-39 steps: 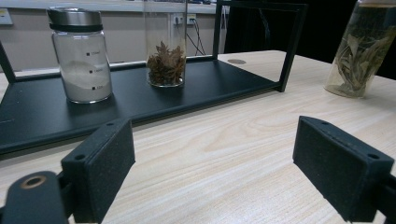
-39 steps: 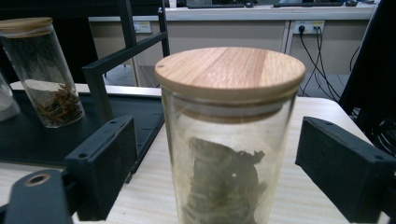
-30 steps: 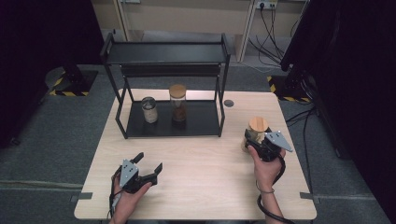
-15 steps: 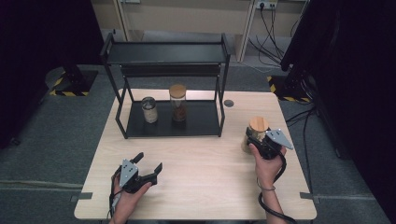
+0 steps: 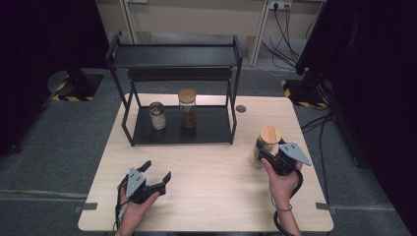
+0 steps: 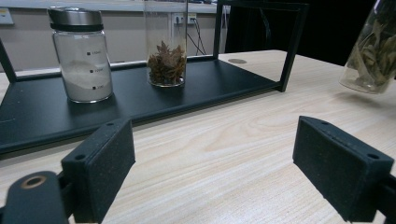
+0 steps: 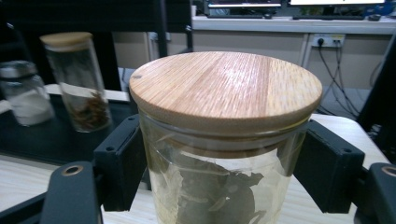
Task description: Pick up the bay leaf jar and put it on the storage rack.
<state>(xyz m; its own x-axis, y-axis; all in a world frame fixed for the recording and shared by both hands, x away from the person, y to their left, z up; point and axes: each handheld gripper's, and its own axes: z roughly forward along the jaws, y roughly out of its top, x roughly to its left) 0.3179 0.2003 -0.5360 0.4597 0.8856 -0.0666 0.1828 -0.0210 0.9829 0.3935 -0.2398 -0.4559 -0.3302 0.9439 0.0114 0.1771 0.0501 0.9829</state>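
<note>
Holding the jar of dry leaves [image 5: 266, 142] just under its wooden lid [image 7: 225, 88], the right gripper [image 5: 268, 156] has its jaws squeezed tight on the glass, one pad on each side. They have just been closing, with the jar between them. The jar is at about 3 o'clock on the table [image 5: 211, 196], off to the right of the black shelf [image 5: 177, 54]. It looks a bit tipped and maybe lifted. Two other jars already stand on the shelf's bottom tray: a white powder jar [image 5: 157, 116] and a tall spice jar [image 5: 187, 108]. So this one likely goes there too. The left gripper [image 5: 156, 178] rests at 7 o'clock, jaws wide apart, holding nothing.
</note>
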